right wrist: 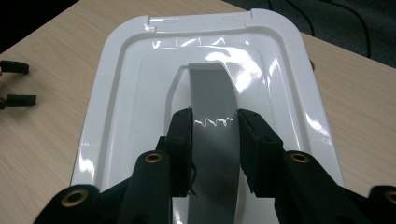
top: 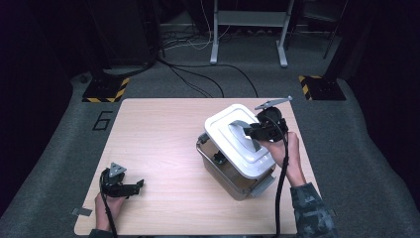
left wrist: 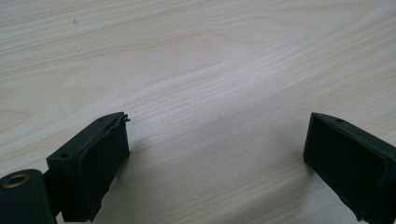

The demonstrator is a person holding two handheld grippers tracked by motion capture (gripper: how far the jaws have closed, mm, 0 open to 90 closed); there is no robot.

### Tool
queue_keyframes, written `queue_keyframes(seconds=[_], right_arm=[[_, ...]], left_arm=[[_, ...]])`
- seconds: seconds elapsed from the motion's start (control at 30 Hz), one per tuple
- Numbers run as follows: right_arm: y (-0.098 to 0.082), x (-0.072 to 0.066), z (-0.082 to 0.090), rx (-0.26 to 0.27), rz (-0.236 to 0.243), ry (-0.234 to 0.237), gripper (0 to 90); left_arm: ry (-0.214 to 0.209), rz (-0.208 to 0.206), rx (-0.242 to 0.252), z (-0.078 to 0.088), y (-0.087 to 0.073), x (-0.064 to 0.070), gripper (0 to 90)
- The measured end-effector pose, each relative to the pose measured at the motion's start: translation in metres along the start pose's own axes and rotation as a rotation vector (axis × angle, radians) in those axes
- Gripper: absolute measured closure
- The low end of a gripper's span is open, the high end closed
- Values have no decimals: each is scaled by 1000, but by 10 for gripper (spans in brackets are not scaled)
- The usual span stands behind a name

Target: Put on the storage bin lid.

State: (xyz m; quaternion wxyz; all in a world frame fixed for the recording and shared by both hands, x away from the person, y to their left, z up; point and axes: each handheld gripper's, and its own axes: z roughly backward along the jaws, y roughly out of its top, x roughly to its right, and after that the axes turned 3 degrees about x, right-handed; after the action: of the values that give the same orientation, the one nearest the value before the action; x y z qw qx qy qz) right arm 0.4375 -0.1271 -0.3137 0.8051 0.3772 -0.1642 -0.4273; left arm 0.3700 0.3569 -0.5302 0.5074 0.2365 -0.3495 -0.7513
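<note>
Two hand-held grippers are at work: the right hand-held gripper is clamped on the grey handle of the white lid, its pads pressing the strap from both sides, while the left hand-held gripper rests with jaws wide apart and nothing between them near the counter's near left corner. The lid sits askew and tilted over the clear bin, on the right half of the counter. The lid looks light, stiff and glossy, so probably slippery at its rim; the handle across its middle is the sound place to hold. The bin stands close to the right edge, while the bare wood to the left offers ample room for setting the lid down.
</note>
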Motion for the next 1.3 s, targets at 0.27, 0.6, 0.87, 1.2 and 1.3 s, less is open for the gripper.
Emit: queue_keyframes(seconds=[0.27, 0.6, 0.87, 1.2, 1.3], right_arm=[[-11, -14, -14, -25, 0, 34, 665], [-24, -25, -25, -60, 26, 41, 665], [-31, -30, -30, -69, 42, 29, 664], [-33, -29, -28, -47, 55, 38, 580], [-32, -27, -21, -26, 50, 26, 438]], left_arm=[[-3, -1, 1, 0, 0, 0, 68], [-4, -1, 2, 0, 0, 0, 71], [-4, -1, 4, 0, 0, 0, 71], [-4, -1, 2, 0, 0, 0, 71], [-4, 0, 5, 0, 0, 0, 71]])
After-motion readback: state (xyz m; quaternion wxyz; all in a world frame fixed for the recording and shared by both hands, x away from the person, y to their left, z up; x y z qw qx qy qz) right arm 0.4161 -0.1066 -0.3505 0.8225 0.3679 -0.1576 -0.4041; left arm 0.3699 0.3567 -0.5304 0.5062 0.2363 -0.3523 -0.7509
